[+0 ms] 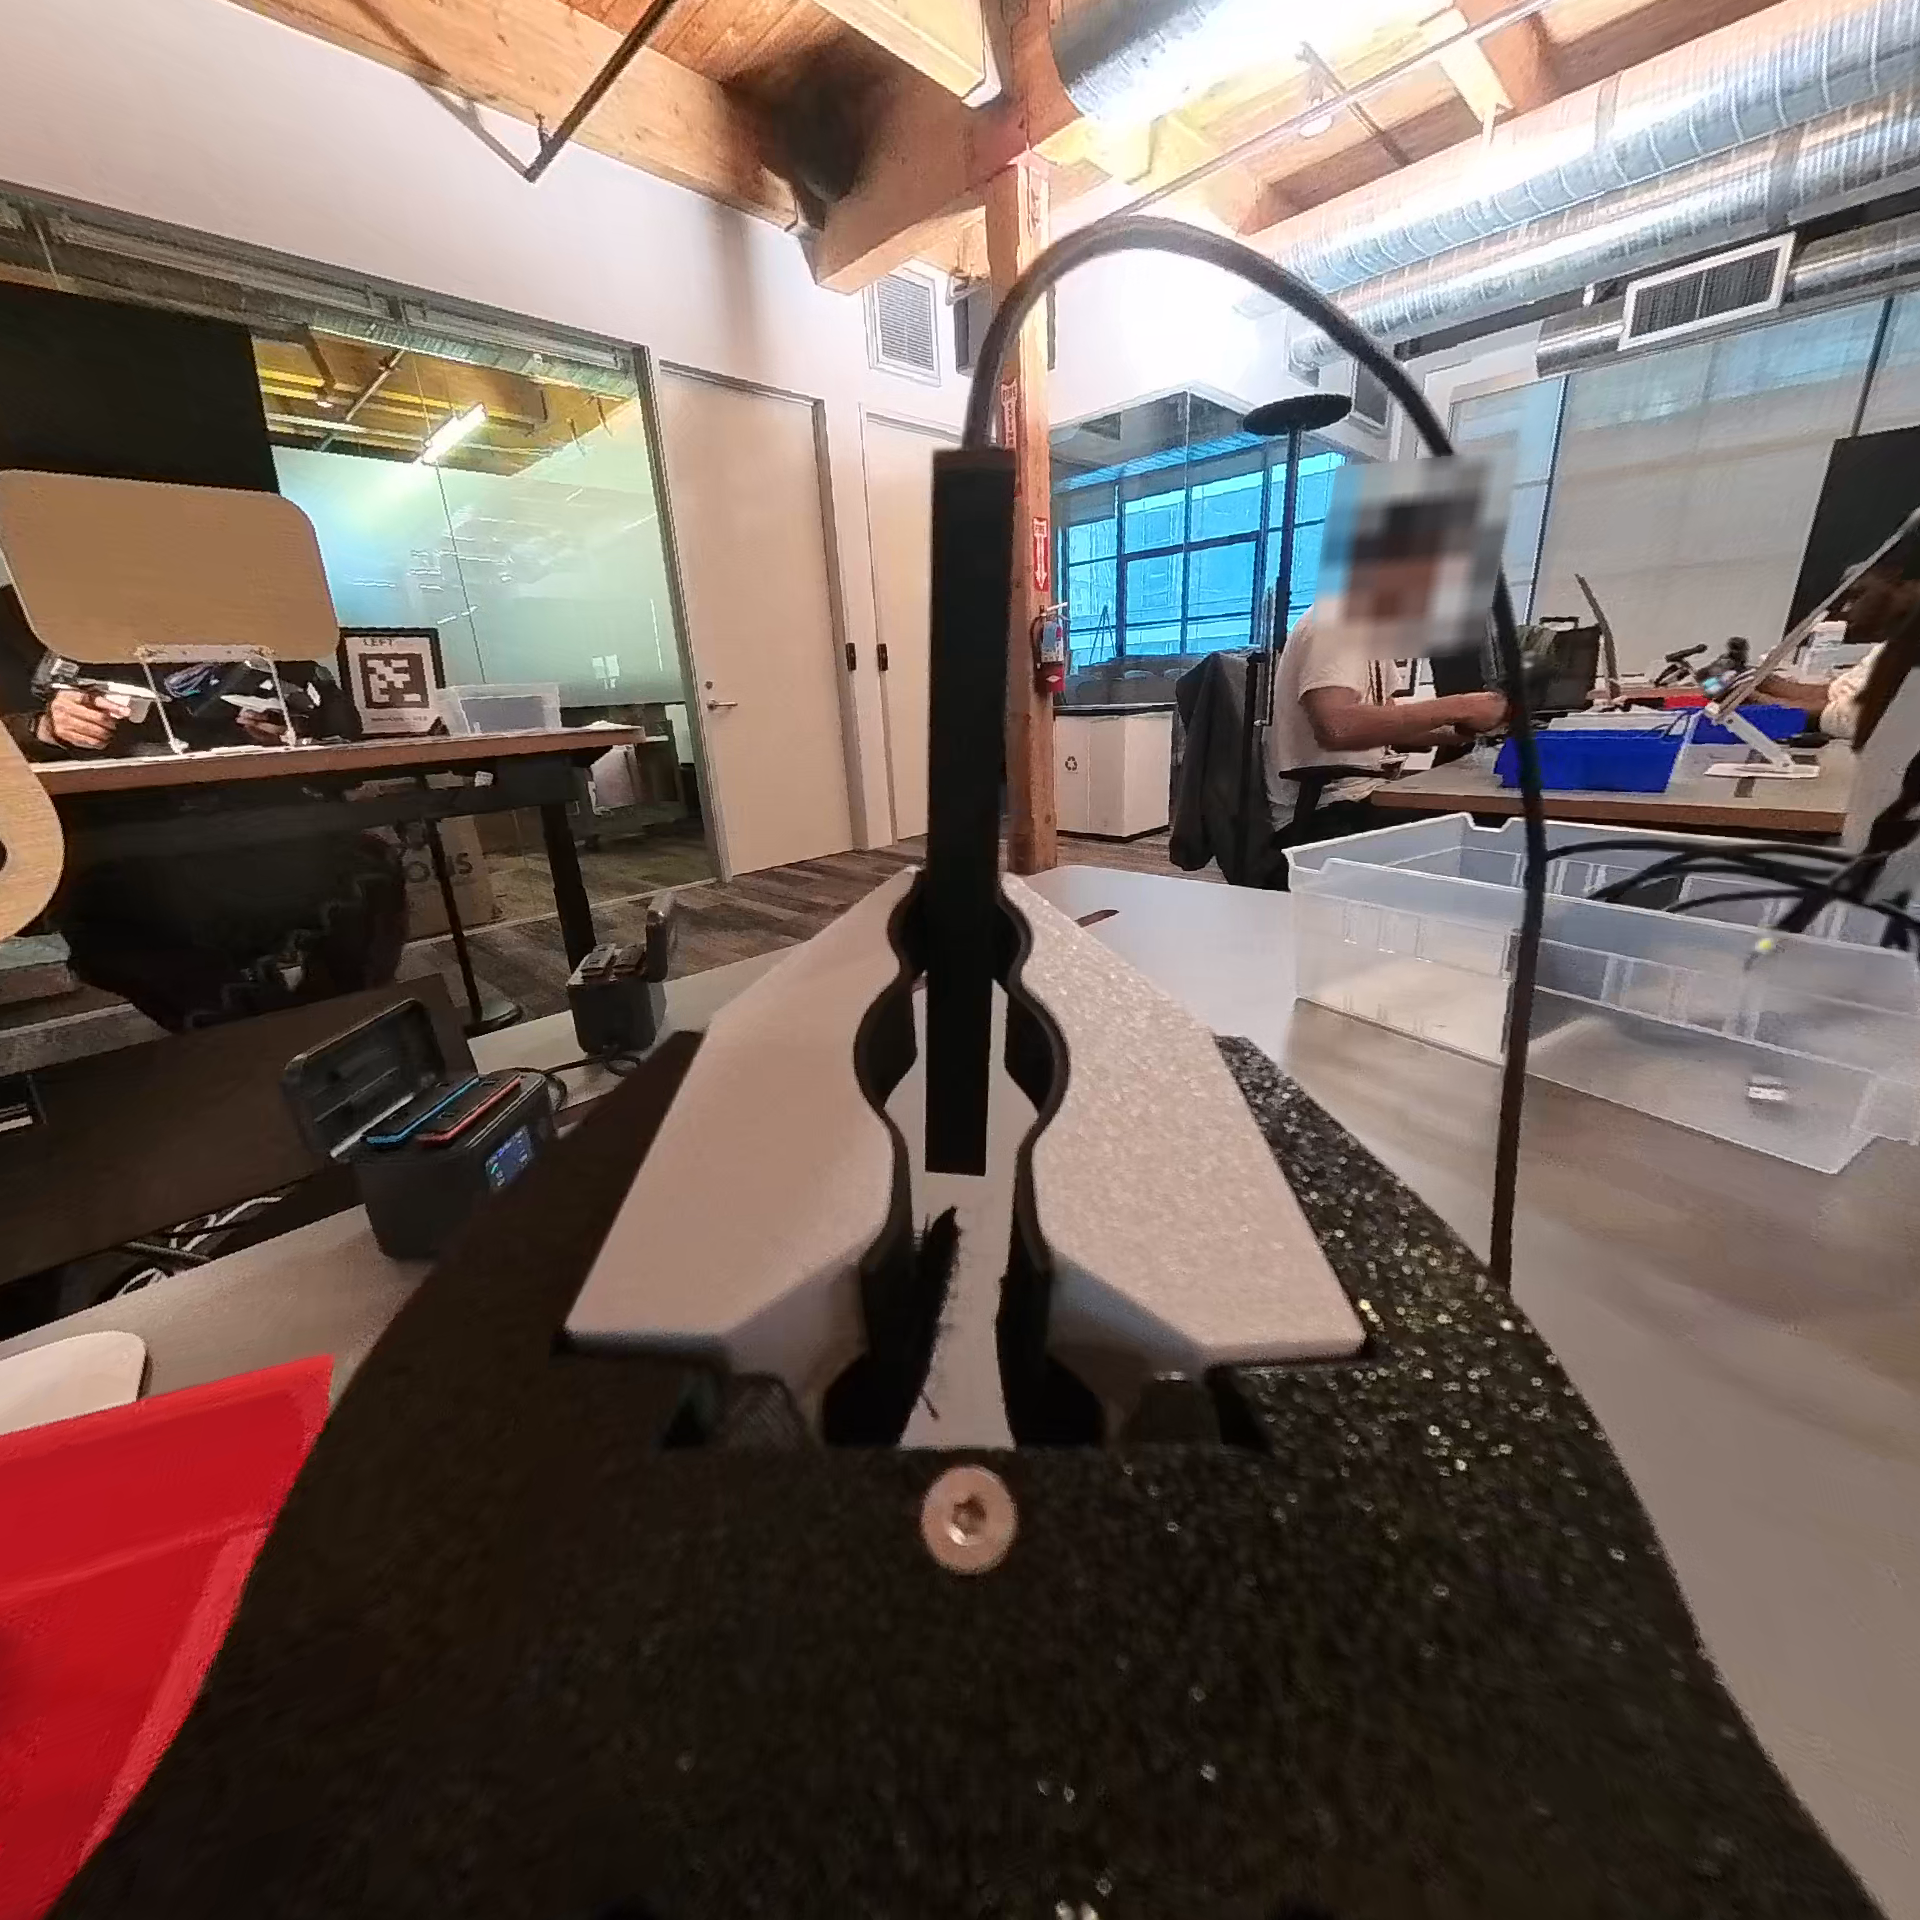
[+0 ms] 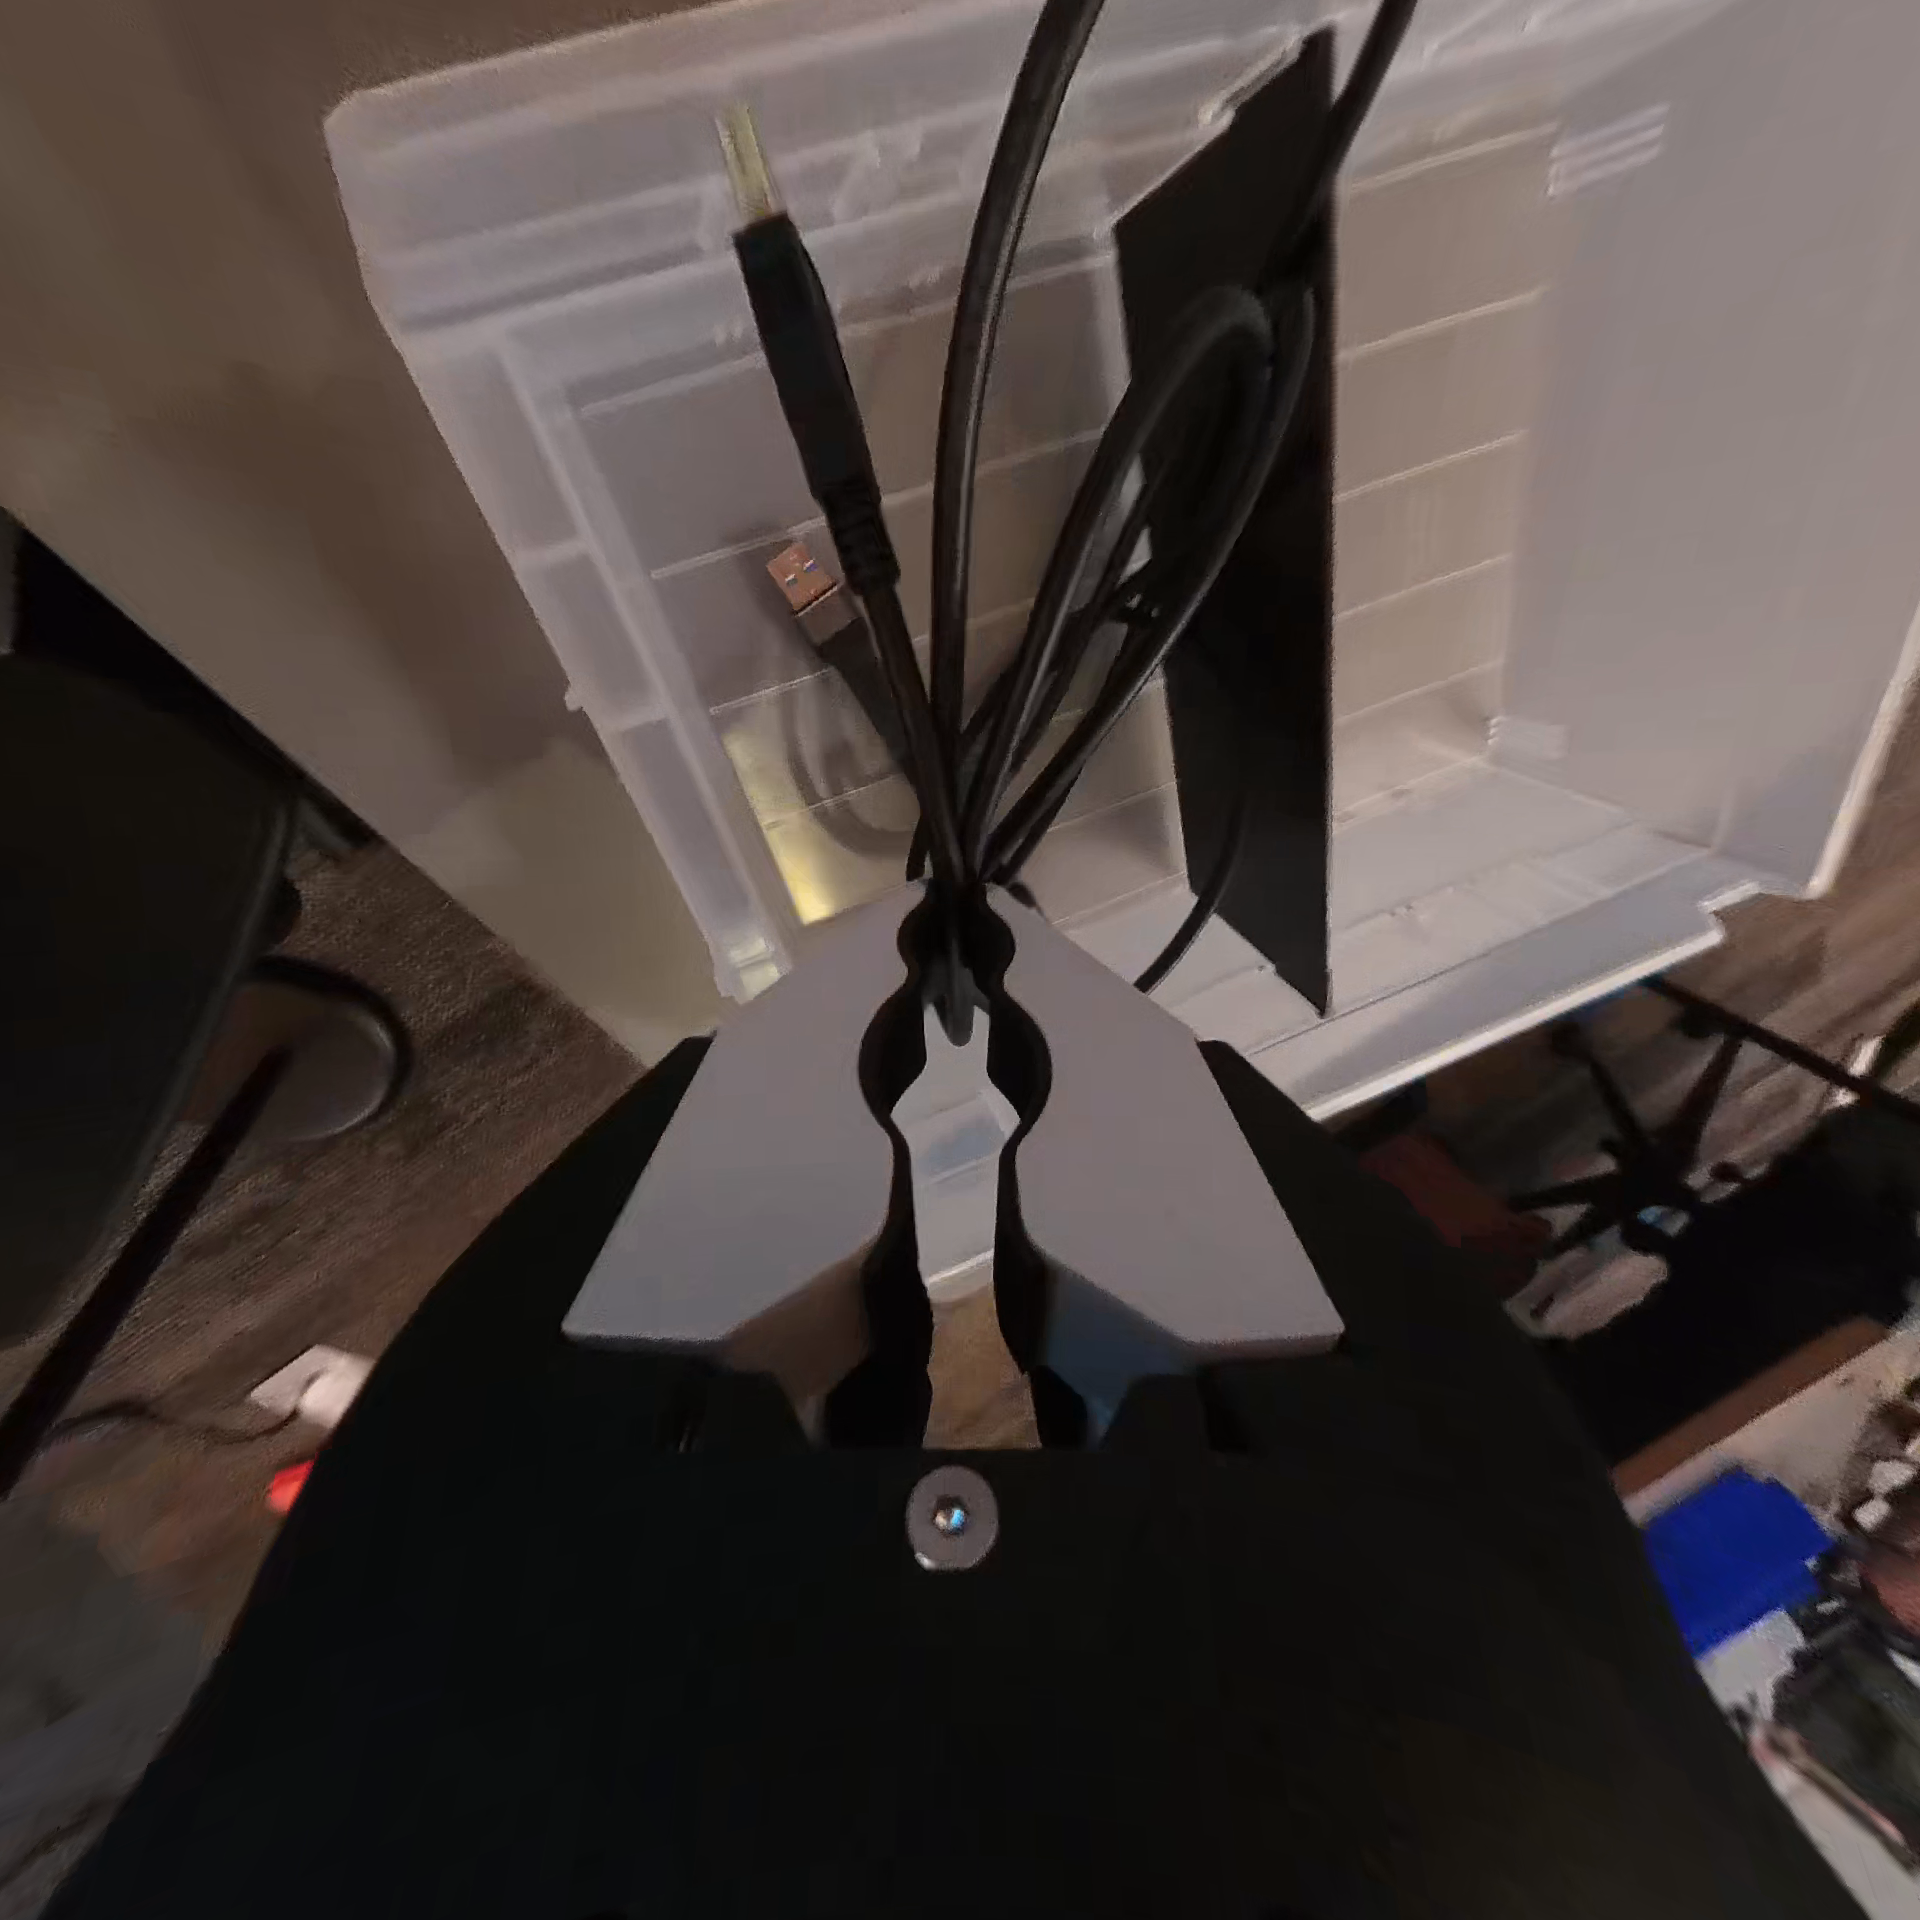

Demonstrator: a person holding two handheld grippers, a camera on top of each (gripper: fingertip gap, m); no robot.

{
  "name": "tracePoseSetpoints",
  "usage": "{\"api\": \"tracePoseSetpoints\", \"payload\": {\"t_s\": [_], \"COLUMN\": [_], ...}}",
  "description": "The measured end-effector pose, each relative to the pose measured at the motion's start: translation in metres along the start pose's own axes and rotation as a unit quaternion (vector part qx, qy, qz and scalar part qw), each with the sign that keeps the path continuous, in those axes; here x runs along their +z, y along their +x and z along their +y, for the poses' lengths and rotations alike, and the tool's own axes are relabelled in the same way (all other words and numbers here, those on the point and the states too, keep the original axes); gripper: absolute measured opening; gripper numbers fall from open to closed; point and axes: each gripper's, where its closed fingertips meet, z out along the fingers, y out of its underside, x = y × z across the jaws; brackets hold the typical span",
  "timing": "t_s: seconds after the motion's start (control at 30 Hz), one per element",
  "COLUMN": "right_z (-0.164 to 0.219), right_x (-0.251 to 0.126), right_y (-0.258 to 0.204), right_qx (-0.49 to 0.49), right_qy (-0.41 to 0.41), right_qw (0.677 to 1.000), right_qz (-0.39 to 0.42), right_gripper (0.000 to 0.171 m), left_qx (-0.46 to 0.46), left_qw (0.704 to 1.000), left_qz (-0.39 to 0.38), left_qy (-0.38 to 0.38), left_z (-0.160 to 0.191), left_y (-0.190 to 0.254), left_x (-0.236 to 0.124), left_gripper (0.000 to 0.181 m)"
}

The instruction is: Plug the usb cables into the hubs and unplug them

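My left gripper (image 1: 961, 904) is shut on a slim black USB hub (image 1: 966, 727) and holds it upright, edge on to the camera. The hub's black cable (image 1: 1299, 301) arcs over its top and hangs down on the right. My right gripper (image 2: 956, 914) is shut on a bundle of black USB cables (image 2: 971, 582) above a clear plastic bin (image 2: 1455, 831). One black plug with a metal tip (image 2: 795, 343) sticks up from the bundle. A second plug with a metal end (image 2: 805, 592) shows beside it. A flat black hub (image 2: 1257, 540) hangs among the cables over the bin.
The clear bin (image 1: 1662, 997) stands on the grey table (image 1: 1714, 1351) to the right. A black charger case (image 1: 436, 1132) and a red sheet (image 1: 135, 1558) lie on the left. People sit at desks farther back. The floor and table edge show below the bin in the right wrist view. Some 50 cm of space lies between my two pairs of fingers.
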Motion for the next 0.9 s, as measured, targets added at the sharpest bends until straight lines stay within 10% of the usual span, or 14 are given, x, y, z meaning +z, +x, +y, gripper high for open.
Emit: {"api": "tracePoseSetpoints", "payload": {"t_s": [0.33,0.57,0.7,0.9], "right_z": [-0.007,-0.006,-0.081,-0.258], "right_x": [0.026,-0.038,-0.114,-0.132], "right_y": [-0.035,0.019,0.056,-0.039], "right_qx": [0.024,0.124,0.082,-0.180], "right_qy": [-0.062,-0.039,0.132,0.301], "right_qw": [0.993,0.991,0.967,0.916], "right_qz": [-0.096,0.038,0.202,0.196], "right_gripper": [0.004,0.061,0.074,0.077], "left_qx": [0.011,0.037,0.104,0.296], "left_qw": [0.999,0.995,0.988,0.941], "left_qz": [0.030,0.053,0.053,0.072], "left_qy": [-0.027,-0.074,-0.103,-0.148], "left_z": [0.010,0.028,0.037,0.056], "left_y": [0.016,0.028,0.036,0.067], "left_x": [0.006,0.013,0.016,0.020], "left_gripper": [0.008,0.008,0.008,0.008]}}
